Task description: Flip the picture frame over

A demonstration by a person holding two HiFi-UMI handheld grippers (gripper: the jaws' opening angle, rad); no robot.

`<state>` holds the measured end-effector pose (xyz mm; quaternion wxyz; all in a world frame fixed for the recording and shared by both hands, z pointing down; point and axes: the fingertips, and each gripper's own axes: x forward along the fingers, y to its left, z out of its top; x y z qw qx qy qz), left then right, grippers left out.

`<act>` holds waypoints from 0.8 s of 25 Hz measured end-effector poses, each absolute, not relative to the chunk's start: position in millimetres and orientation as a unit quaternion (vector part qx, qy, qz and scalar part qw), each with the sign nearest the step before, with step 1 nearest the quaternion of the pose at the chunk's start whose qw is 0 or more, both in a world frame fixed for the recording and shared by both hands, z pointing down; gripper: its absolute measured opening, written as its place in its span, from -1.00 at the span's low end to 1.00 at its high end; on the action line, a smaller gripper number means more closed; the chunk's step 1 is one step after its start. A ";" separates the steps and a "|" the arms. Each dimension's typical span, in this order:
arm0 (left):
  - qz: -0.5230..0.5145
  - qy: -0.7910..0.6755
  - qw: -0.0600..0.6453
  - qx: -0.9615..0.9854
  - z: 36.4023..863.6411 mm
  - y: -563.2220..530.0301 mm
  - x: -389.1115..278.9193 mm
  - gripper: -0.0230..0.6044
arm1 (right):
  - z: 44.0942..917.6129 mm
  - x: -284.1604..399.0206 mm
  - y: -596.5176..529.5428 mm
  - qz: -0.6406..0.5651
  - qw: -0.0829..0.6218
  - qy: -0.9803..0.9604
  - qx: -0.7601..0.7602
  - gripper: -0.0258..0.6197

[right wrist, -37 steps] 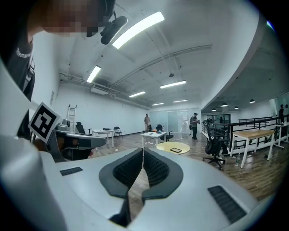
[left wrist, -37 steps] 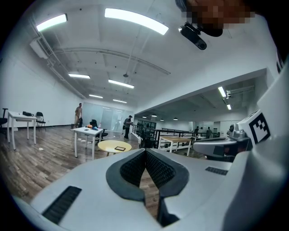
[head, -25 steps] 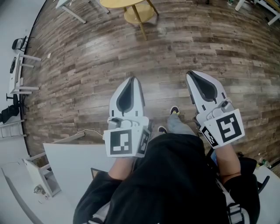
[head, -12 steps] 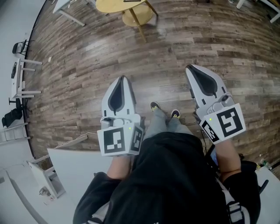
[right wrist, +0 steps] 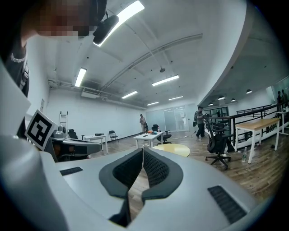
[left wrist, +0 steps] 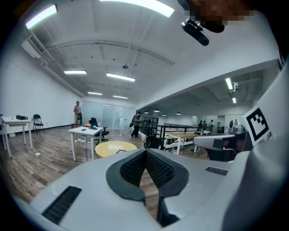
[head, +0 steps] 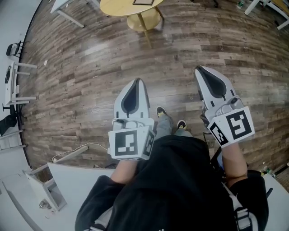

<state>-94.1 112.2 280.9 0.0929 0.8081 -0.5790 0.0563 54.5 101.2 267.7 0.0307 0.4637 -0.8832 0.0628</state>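
Observation:
A small dark-edged picture frame [head: 143, 2] lies on a round yellow table [head: 128, 6] at the top edge of the head view, far ahead of both grippers. The left gripper view shows that table [left wrist: 115, 148] with a dark shape on it. My left gripper [head: 137, 81] is held level over the wooden floor, jaws shut with nothing between them. To its right my right gripper [head: 199, 69] is likewise shut and empty. In the gripper views the left gripper's [left wrist: 145, 151] pads meet, and so do the right gripper's [right wrist: 142, 150].
A white desk [head: 76, 180] stands at the bottom left, behind me. White tables [left wrist: 86, 131] and a black office chair [right wrist: 219, 146] stand round the yellow table [right wrist: 174, 150]. People stand far off. White furniture [head: 13, 85] lines the left wall.
The round yellow table has come further into view at the top as the person walks toward it. The feet have stepped. Both grippers stay shut and side by side.

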 end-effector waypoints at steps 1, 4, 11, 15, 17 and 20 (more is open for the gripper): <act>0.056 -0.578 0.095 0.809 282.3 104.0 -102.3 -0.86 | 268.7 43.9 92.0 0.067 0.031 -0.883 0.463 -0.87; 0.045 -0.581 0.100 0.806 281.8 79.6 -128.9 -0.86 | 270.5 13.9 66.9 0.069 0.040 -0.885 0.459 -0.87; 0.039 -0.571 0.113 0.812 285.9 38.6 -160.5 -0.86 | 264.3 -23.0 27.4 0.062 0.048 -0.883 0.464 -0.87; 0.041 -0.567 0.123 0.813 286.5 14.3 -158.9 -0.86 | 264.2 -18.6 5.3 0.067 0.046 -0.877 0.474 -0.87; 0.039 -0.565 0.119 0.815 285.6 0.5 -154.3 -0.86 | 264.7 -13.9 -6.6 0.066 0.044 -0.876 0.476 -0.87; 0.036 -0.563 0.108 0.818 283.4 -22.3 -142.8 -0.86 | 265.1 -2.4 -27.8 0.065 0.038 -0.875 0.478 -0.87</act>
